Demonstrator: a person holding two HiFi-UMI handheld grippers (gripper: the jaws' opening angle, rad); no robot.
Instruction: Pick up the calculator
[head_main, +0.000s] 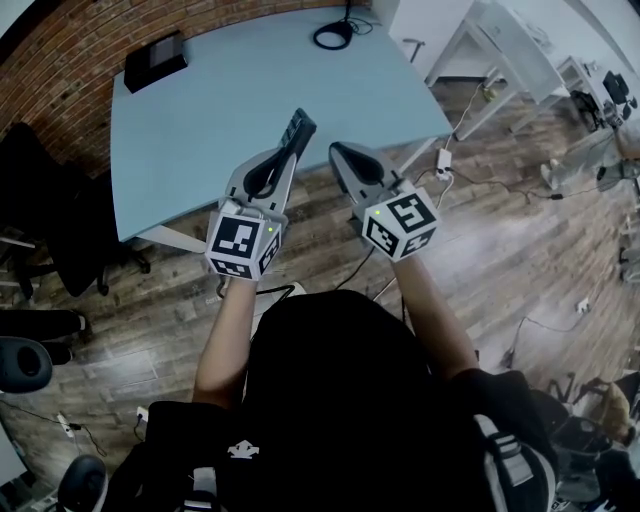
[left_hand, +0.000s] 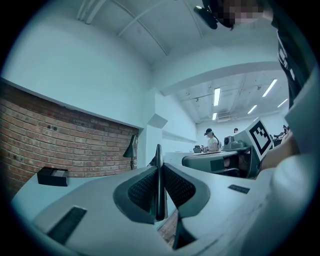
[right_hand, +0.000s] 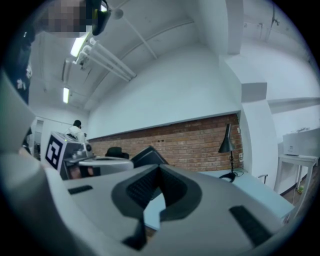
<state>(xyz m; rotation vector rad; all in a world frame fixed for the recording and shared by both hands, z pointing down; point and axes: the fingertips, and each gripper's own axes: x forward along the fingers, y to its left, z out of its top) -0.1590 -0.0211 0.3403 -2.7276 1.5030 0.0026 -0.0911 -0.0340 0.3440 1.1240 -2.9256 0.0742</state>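
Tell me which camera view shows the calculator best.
The head view: the calculator juts from the left gripper, its dark face seen from above. The left gripper view gives only its thin edge between the jaws; the right gripper view, a partly hidden dark corner.

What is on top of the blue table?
A black box and a lamp's round base stand on the table. The held calculator covers a patch near its edge.

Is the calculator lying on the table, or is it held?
Held. The left tongs are shut on the calculator, which stands on edge between them.
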